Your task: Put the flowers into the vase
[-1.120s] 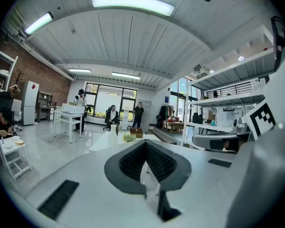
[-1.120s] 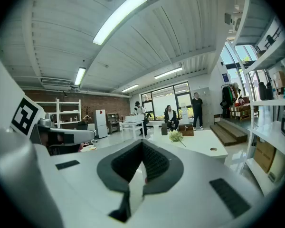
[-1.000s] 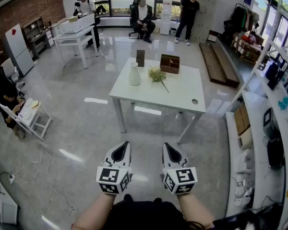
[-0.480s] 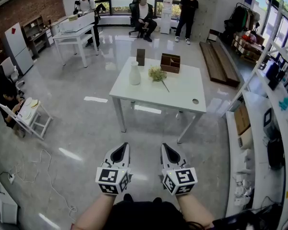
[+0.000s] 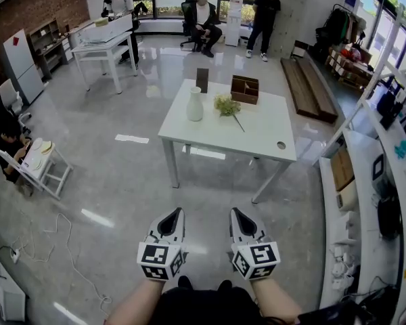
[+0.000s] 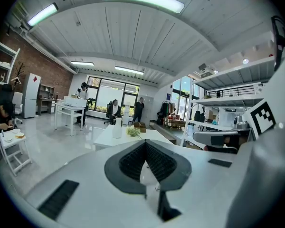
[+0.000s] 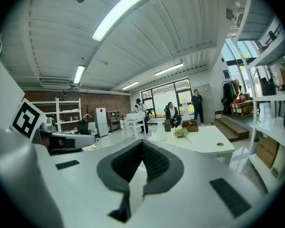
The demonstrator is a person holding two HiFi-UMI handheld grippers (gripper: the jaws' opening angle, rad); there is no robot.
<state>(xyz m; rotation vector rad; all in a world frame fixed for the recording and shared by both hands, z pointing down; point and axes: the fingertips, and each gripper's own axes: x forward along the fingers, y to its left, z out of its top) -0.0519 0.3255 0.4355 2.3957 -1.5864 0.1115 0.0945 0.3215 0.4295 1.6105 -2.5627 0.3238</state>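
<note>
A white vase [image 5: 194,104] stands on the white table [image 5: 257,137] ahead of me, far beyond both grippers. A bunch of pale green flowers [image 5: 224,105] lies on the tabletop just right of the vase, its stem pointing towards me. My left gripper [image 5: 174,212] and right gripper [image 5: 238,212] hover side by side over the grey floor, well short of the table, both shut and empty. In the left gripper view the shut left gripper [image 6: 145,144] points at the vase [image 6: 117,128] and flowers [image 6: 132,131]. The right gripper [image 7: 143,143] also faces the vase [image 7: 162,132] and flowers [image 7: 181,132].
A wooden box [image 5: 244,89] and a dark block [image 5: 202,80] sit at the table's far edge. Three people [image 5: 203,15] are at the back by another white table [image 5: 107,36]. A small white stand [image 5: 40,158] is left, shelving [image 5: 386,181] right, cables [image 5: 68,242] on the floor.
Both grippers have sunk slightly in the head view, still shut. The table sits a touch further right in the picture.
</note>
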